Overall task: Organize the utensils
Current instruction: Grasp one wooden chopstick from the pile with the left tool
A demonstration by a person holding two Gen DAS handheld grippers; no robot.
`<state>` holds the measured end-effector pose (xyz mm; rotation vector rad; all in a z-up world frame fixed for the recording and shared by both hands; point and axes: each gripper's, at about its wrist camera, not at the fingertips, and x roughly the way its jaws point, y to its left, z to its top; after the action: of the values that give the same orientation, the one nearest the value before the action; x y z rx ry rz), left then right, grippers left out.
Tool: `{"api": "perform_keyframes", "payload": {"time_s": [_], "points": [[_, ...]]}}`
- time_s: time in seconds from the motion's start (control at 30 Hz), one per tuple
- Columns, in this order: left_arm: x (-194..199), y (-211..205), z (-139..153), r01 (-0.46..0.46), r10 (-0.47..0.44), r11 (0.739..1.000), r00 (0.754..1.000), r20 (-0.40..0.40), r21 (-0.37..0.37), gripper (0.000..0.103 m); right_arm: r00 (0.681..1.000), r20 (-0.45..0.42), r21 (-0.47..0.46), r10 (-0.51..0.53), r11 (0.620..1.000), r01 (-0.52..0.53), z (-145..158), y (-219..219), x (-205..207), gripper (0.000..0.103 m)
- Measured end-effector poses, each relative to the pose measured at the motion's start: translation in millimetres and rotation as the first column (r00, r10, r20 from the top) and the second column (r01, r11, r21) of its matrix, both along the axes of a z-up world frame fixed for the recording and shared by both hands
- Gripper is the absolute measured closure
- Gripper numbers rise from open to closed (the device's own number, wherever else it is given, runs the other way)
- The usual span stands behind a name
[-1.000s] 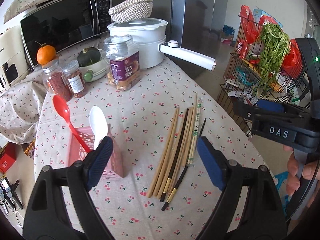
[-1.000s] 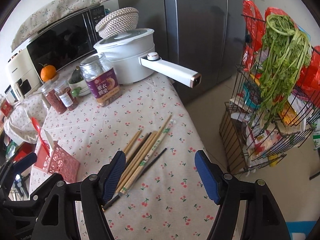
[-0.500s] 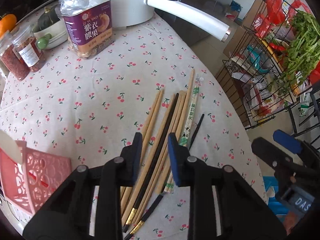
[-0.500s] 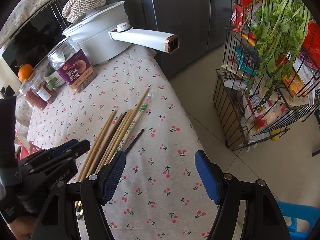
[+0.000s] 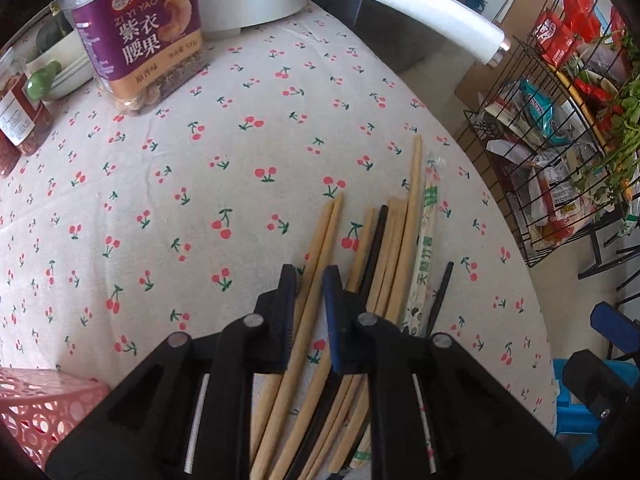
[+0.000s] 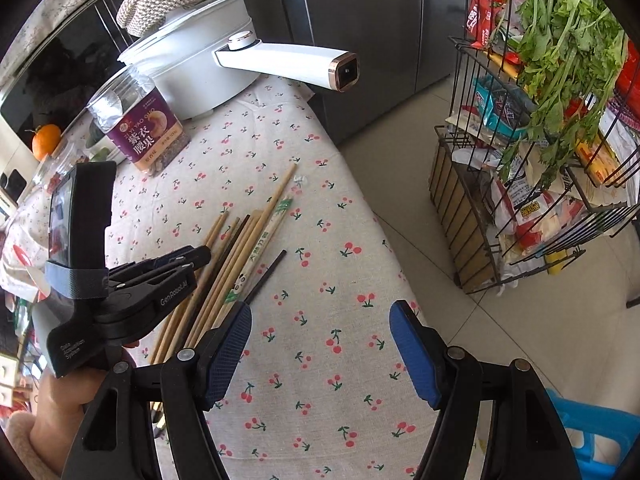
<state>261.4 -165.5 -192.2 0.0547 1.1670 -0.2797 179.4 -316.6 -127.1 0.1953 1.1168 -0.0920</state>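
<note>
Cherry-print tablecloth (image 5: pixel 200 184) over a small kitchen table, crowded at the back: cashew jar (image 5: pixel 140 36), white electric pot (image 6: pixel 192 68) with its long handle sticking out over the edge, wire rack (image 6: pixel 532 184) of groceries on the floor to the side.

Chopsticks (image 5: pixel 384 248) lie loose in a rough fan near the table's front edge: mostly pale wood, a couple of black ones, one pair in its paper sleeve (image 5: pixel 426 240). Pink perforated basket (image 5: pixel 36 412) sits at the left corner, apart from the pile; likely the destination.

Left gripper (image 5: pixel 310 280) is pitched down over the pile, jaws closing around the two leftmost wooden sticks (image 5: pixel 326 232). Sticks are between the pads; can't confirm the pads are pressing yet. Right gripper (image 6: pixel 320 320) hangs over bare cloth right of the pile, jaws spread wide, nothing in them.

Handling, my read:
- light, stiff, smooth, round-ish: they roll and can scissor apart under a pinch
- thin, flat on soft cloth: pads need to get down at the cloth or they'll skate over
- grip looks near mid-length, good for balance; a grab near one end would let them droop or pivot
- two at once may slip apart if not parallel
</note>
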Motion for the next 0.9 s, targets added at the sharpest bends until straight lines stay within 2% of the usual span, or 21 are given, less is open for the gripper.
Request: {"api": "perform_keyframes", "payload": {"time_s": [0.23, 0.27, 0.33, 0.47, 0.6, 0.63, 0.7, 0.73, 0.77, 0.9], "points": [[3, -11, 0, 0.047, -0.048, 0.994, 0.999, 0.008, 0.094, 0.089, 1.0, -0.021, 0.015, -0.01, 1.0, 0.01, -7, -2, 2, 0.03], [2, -11, 3, 0.048, -0.051, 0.994, 0.998, 0.024, 0.102, 0.098, 1.0, -0.026, 0.014, -0.012, 1.0, 0.013, -8, -2, 3, 0.03], [-4, -8, 14, 0.066, -0.071, 0.994, 0.996, 0.055, 0.089, 0.103, 0.999, -0.033, 0.014, -0.018, 1.0, 0.019, -11, -5, 4, 0.03], [-19, 2, 41, 0.083, -0.088, 0.995, 0.991, 0.101, 0.053, 0.103, 0.999, -0.047, 0.024, -0.028, 0.999, 0.029, -15, -6, 7, 0.03], [-31, 4, 54, 0.126, -0.128, 0.992, 0.986, 0.103, 0.025, 0.103, 0.997, -0.064, 0.047, -0.04, 0.998, 0.043, -20, -2, 13, 0.03], [-29, 5, 53, 0.129, -0.13, 0.992, 0.988, 0.078, 0.012, 0.102, 0.997, -0.066, 0.055, -0.046, 0.997, 0.05, -20, -1, 14, 0.03], [-22, 7, 44, 0.117, -0.117, 0.993, 0.993, 0.017, 0.007, 0.089, 0.996, -0.068, 0.065, -0.051, 0.996, 0.056, -20, 1, 15, 0.03], [-18, 8, 40, 0.101, -0.101, 0.995, 0.995, 0.006, 0.019, 0.078, 0.996, -0.069, 0.065, -0.049, 0.996, 0.054, -20, 2, 15, 0.03], [-14, 8, 36, 0.087, -0.087, 0.996, 0.996, 0.003, 0.028, 0.075, 0.997, -0.069, 0.063, -0.047, 0.997, 0.051, -20, 2, 14, 0.03], [0, 14, 21, 0.029, -0.029, 1.0, 0.999, -0.022, 0.0, 0.075, 0.996, -0.071, 0.049, -0.054, 0.997, 0.058, -20, -3, 13, 0.03]]}}
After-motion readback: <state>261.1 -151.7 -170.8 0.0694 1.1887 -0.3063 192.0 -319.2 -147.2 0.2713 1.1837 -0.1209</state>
